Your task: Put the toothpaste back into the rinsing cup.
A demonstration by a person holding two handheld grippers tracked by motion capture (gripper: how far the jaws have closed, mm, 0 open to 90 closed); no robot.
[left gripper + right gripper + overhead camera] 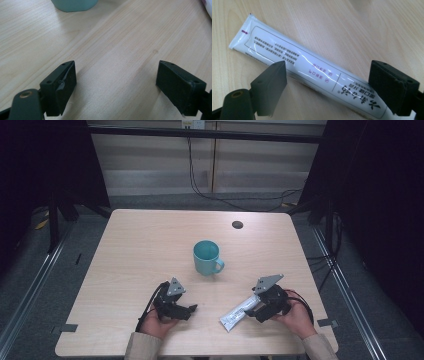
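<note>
White printed tube [312,72] lying flat between spread gripper [328,87] jaws

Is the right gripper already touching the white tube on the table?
Cannot tell. In the right gripper view the right gripper is open with its jaws on both sides of the white tube, but contact or a gap is not plainly visible.

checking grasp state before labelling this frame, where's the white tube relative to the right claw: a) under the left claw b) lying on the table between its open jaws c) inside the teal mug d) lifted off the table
b: the white plastic tube lies flat on the light wooden table, with the right claw open, one black jaw on either side of it.
</note>
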